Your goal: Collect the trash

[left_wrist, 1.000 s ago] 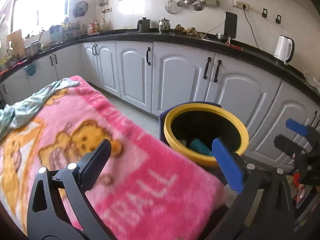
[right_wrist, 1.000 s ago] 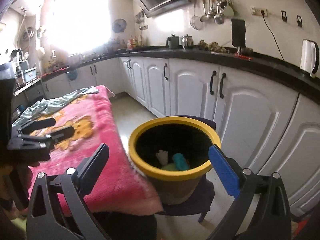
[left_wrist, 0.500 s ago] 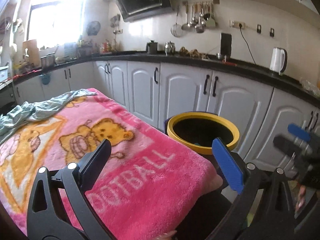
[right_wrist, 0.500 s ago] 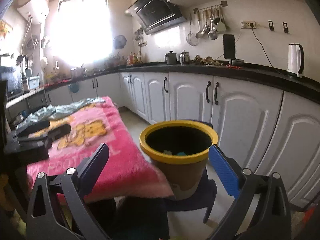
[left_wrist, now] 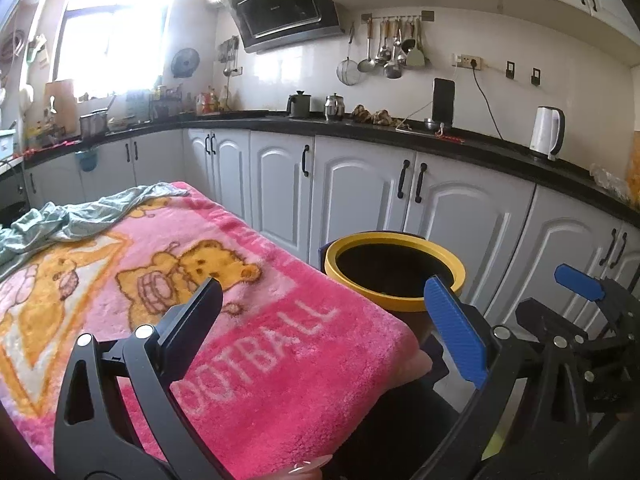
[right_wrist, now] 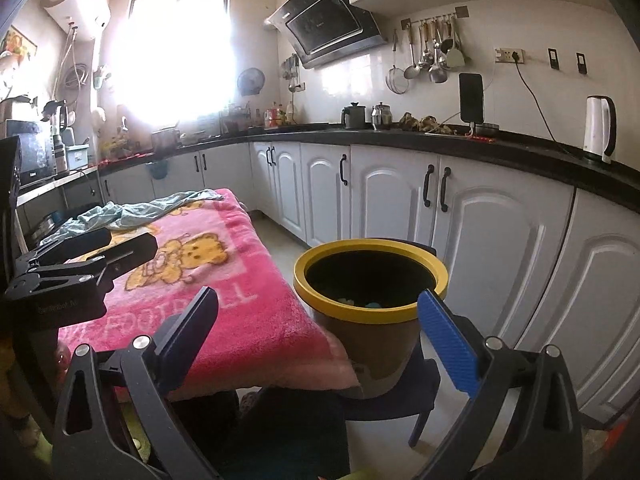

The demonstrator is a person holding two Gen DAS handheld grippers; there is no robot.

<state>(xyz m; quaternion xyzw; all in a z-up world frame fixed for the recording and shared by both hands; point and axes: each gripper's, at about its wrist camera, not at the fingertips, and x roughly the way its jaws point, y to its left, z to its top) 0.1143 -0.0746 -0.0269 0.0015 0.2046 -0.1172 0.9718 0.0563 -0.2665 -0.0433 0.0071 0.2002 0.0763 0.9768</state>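
A yellow-rimmed bin (right_wrist: 370, 308) stands on a dark blue stool (right_wrist: 404, 396) beside the pink blanket-covered table (right_wrist: 224, 280). Small pale and teal scraps (right_wrist: 366, 302) lie inside the bin. It also shows in the left wrist view (left_wrist: 394, 276), its inside dark. My left gripper (left_wrist: 324, 328) is open and empty above the blanket (left_wrist: 200, 300), back from the bin. My right gripper (right_wrist: 320, 328) is open and empty, back from the bin and about level with its rim. Each gripper shows in the other's view: the right one (left_wrist: 560, 312), the left one (right_wrist: 104, 246).
A crumpled teal cloth (left_wrist: 80, 216) lies at the blanket's far end. White cabinets (right_wrist: 480, 220) under a black counter run behind the bin, with a kettle (right_wrist: 598, 128), a phone (right_wrist: 470, 96) and pots on top. Bare floor lies between table and cabinets.
Both grippers have pulled back and lowered from above the bin. The bin's contents, plain a second ago, are now mostly hidden by its rim. Both stay open and empty.
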